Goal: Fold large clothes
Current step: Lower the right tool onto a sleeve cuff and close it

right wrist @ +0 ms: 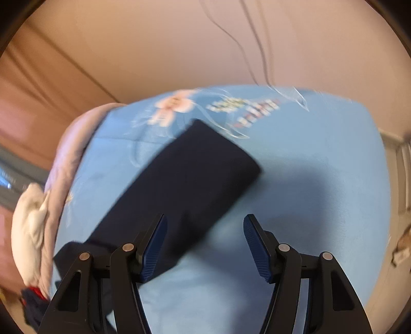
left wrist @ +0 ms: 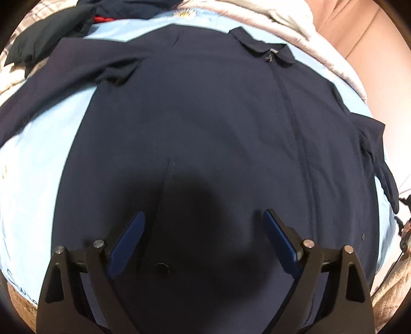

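Jacket (left wrist: 205, 115) flat on the blue sheet (left wrist: 38, 179).
Your left gripper (left wrist: 203, 218) hangs spread above it; your right gripper (right wrist: 204, 223) is spread over its sleeve (right wrist: 185, 179), pinching nothing.

Two black handheld grippers with blue finger pads

The left gripper (left wrist: 204, 218) and right gripper (right wrist: 204, 222) are each showing matte black triangular arms, silver round pivot pins and ribbed blue pads.

The jacket (left wrist: 205, 115) is plain dark navy, its sleeve (right wrist: 185, 185) the same. Under it the sheet (left wrist: 38, 167) is light blue, printed with a white-and-yellow daisy (left wrist: 185, 12) at the far edge and a pink flower (right wrist: 174, 102) beside multicoloured lettering. Both grippers are black with blue pads (left wrist: 128, 244).
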A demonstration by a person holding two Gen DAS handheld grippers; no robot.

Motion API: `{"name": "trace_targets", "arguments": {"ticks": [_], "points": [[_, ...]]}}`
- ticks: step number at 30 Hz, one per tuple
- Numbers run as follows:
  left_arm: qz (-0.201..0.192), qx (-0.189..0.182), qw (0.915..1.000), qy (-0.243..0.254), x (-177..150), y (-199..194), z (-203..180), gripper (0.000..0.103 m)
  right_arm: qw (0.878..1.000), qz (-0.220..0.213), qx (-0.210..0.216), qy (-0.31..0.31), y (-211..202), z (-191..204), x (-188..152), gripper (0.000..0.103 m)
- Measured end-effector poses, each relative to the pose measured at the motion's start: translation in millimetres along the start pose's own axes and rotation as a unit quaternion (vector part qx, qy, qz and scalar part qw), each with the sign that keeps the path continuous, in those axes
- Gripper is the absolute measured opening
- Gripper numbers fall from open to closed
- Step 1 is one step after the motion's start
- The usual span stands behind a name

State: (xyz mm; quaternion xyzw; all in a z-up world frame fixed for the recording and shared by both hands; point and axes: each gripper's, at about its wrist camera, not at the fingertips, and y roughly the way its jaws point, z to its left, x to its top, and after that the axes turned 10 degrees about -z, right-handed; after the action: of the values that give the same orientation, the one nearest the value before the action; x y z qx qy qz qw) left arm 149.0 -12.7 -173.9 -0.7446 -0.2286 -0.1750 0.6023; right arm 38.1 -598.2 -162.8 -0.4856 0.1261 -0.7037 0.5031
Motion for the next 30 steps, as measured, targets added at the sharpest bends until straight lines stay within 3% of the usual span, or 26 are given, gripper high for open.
{"name": "trace_targets", "arguments": {"ticks": [2,7,8,10,13,15,21,26,30], "points": [[-0.003,0.002,1.0000,0.002,0,2,0,0.092,1.000,0.005,0.011,0.019,5,-9,-5,0.064],[-0.003,0.004,1.0000,0.006,1,6,1,0.092,0.992,0.014,0.098,0.081,26,-23,2,0.061],[-0.004,0.005,1.0000,0.005,0,7,1,0.092,0.991,0.015,0.101,0.083,29,-22,4,0.054],[-0.003,0.004,1.0000,0.005,1,8,2,0.092,0.994,0.016,0.077,0.080,30,-22,5,0.014],[0.000,0.005,1.0000,0.002,2,9,4,0.092,0.995,-0.022,0.079,0.061,10,-17,9,0.004],[0.000,0.002,1.0000,-0.007,4,10,7,0.093,0.994,-0.060,0.073,0.047,-9,-18,13,0.002],[-0.001,-0.008,0.9999,-0.014,6,6,15,0.092,0.996,-0.064,0.055,0.017,-2,-9,25,0.002],[-0.026,-0.014,0.9990,-0.035,20,-17,28,0.091,0.988,-0.124,0.085,-0.041,-50,56,46,0.002],[-0.067,0.004,0.9973,-0.029,32,-44,36,0.092,0.969,-0.175,0.132,-0.109,-108,124,55,0.002]]}}
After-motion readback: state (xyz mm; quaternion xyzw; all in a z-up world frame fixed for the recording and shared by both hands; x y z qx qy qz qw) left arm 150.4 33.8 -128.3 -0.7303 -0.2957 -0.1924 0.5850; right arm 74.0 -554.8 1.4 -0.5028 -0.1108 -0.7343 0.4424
